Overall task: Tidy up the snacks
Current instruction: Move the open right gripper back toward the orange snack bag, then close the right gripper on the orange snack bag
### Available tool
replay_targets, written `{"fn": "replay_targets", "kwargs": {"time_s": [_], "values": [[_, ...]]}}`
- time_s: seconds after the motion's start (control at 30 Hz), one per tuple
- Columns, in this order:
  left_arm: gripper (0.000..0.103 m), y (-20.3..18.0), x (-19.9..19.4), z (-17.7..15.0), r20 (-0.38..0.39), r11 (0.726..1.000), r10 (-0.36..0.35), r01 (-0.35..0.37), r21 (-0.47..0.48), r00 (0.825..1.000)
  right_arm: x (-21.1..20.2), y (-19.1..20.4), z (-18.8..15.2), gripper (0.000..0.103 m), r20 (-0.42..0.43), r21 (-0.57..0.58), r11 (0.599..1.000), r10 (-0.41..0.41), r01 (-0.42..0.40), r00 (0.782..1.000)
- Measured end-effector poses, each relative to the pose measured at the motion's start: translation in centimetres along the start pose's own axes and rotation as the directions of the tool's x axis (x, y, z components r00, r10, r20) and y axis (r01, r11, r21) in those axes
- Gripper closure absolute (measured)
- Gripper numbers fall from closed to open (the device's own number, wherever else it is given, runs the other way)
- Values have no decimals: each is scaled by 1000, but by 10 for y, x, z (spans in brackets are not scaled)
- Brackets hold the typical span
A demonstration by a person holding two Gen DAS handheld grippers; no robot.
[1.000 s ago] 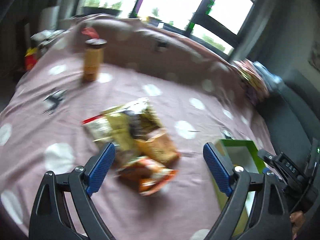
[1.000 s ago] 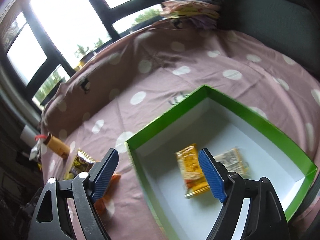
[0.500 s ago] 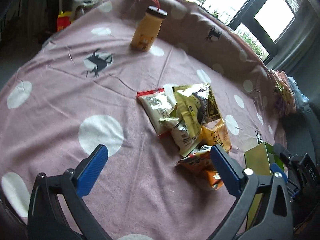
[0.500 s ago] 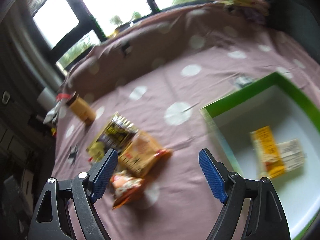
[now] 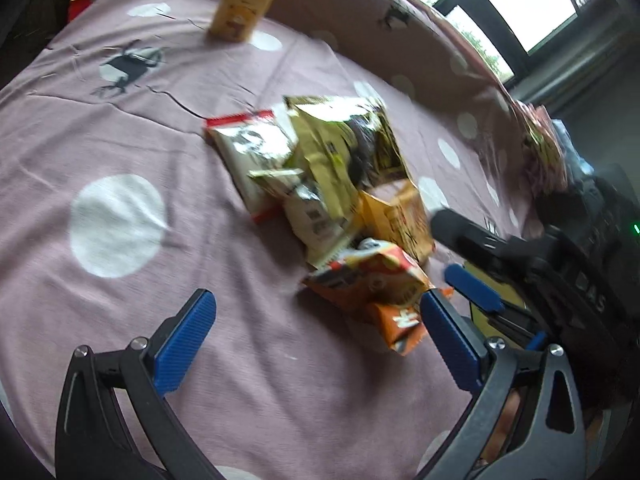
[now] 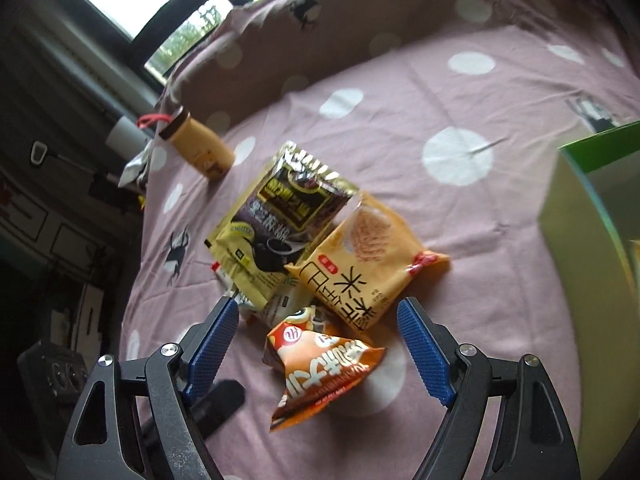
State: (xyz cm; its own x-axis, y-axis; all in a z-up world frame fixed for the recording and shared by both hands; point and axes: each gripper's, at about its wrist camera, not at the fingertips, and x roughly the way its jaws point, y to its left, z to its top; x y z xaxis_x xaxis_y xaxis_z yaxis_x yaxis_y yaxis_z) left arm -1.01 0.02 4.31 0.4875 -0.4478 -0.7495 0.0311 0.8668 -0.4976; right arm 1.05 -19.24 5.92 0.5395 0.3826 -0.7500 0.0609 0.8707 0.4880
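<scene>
A heap of snack packets lies on the pink dotted cloth. An orange packet (image 6: 320, 368) lies nearest, between the fingers of my open right gripper (image 6: 316, 348), just above it. Behind it lie a yellow-orange cracker packet (image 6: 360, 268) and a gold-black packet (image 6: 280, 216). In the left wrist view the orange packet (image 5: 372, 284) sits ahead and right of my open, empty left gripper (image 5: 316, 340); a red-edged silver packet (image 5: 252, 148) lies further back. The right gripper's finger (image 5: 472, 284) reaches in from the right there.
A green-rimmed box (image 6: 592, 216) stands at the right, mostly cut off. A yellow bottle (image 6: 200, 148) with a dark cap stands behind the heap; it also shows in the left wrist view (image 5: 244, 4). Windows and dark furniture lie beyond the cloth.
My right gripper has swung left from over the green box to the snack heap and closed in on the orange packet. My left gripper has moved closer to the heap.
</scene>
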Motion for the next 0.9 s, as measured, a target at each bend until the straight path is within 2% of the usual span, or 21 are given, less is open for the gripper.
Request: {"fn": "replay_targets", "kwargs": {"time_s": [0.07,0.13,0.2,0.37,0.57,0.63,0.67,0.7,0.73,0.9], "values": [[1,-5,5,-2,-24,1000,-15,15,19,1000,8,-2,-1,26,-41,5,1000,13,-12,999],[1,-8,8,-4,-38,999,-25,26,32,999,11,-4,-4,38,-63,15,1000,7,-6,998],[1,-10,13,-5,-53,999,-28,31,41,998,11,-5,-7,42,-81,1,1000,6,-6,997],[2,-10,25,-8,-105,998,-36,41,39,994,15,-12,-9,46,-139,39,994,104,-100,985],[9,-16,31,-10,-114,996,-50,58,74,992,16,-18,-15,46,-171,37,990,137,-133,976],[21,-16,31,-10,-122,994,-69,78,71,990,18,-22,-15,46,-178,60,987,159,-150,971],[25,-17,33,-9,-134,993,-96,104,60,986,19,-25,-15,46,-181,73,984,172,-161,968],[35,-17,34,-9,-147,990,-125,134,47,981,20,-27,-15,46,-187,83,982,183,-170,965],[40,-16,37,-9,-163,986,-155,162,29,974,21,-29,-16,46,-190,87,981,189,-175,964],[45,-21,35,-11,-169,983,-176,182,21,970,17,-34,-18,46,-185,114,972,226,-208,956]]}}
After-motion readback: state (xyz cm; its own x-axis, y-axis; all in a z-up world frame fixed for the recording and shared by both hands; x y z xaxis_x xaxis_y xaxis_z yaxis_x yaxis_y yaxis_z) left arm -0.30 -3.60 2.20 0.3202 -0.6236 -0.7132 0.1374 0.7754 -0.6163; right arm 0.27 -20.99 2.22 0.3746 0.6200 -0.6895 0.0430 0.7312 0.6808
